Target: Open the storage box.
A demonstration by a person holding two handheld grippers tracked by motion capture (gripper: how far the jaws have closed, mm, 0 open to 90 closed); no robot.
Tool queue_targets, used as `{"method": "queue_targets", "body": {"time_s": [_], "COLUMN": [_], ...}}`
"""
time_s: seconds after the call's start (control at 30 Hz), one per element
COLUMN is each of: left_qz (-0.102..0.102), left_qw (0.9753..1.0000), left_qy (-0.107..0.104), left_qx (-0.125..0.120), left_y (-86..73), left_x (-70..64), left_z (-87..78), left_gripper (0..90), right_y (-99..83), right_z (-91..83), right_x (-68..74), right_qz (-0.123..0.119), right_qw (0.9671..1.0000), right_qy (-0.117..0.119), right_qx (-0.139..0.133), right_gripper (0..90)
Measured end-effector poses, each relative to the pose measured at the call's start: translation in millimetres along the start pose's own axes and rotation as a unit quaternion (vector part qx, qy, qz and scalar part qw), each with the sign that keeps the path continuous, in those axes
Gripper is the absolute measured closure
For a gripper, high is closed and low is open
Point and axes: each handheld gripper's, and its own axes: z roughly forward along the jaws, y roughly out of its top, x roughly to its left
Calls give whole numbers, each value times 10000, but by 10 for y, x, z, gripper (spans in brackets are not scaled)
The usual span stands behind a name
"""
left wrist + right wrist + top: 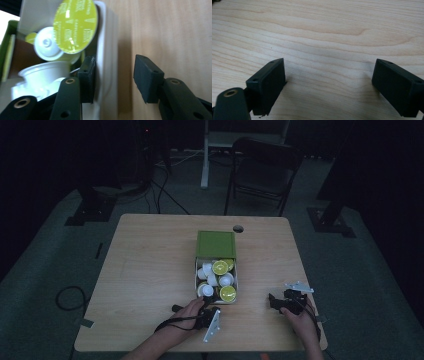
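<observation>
1. You are straddling the near wall of the box [108, 62] with the left gripper [113, 75]: jaws apart, one inside among the capsules [75, 26], one outside, nothing clamped yet, probably to steady or drag it.
2. The box is sitting at frame centre in the high view.
3. You are resting the right gripper [328, 85] wide open and empty over the bare table [324, 32], lower right.
</observation>
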Motion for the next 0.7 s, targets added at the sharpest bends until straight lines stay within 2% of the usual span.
{"method": "queue_targets", "body": {"time_s": [0.2,0.27,0.33,0.43,0.63,0.7], "left_qz": [-217,-229,-361,-422,-797,-923], "left_qw": [9996,9995,9986,9979,9947,9934], "left_qy": [-91,-116,-275,-382,-462,-474], "left_qx": [-141,-179,-283,-294,-451,-497], "left_y": [-11,-10,-8,-13,-23,-28], "left_x": [50,55,66,65,92,105], "left_z": [-67,-78,-115,-149,-208,-228], "left_gripper": [494,475,471,467,453,424], "right_y": [0,0,0,0,0,0], "right_z": [0,0,0,0,0,0], "right_x": [0,0,0,0,0,0], "right_qz": [1,0,0,1,0,0], "right_qw": [10000,10000,10000,10000,10000,10000], "right_qy": [0,0,1,0,1,0], "right_qx": [1,0,0,0,0,0], "right_gripper": [111,111,111,111,111,111]}}
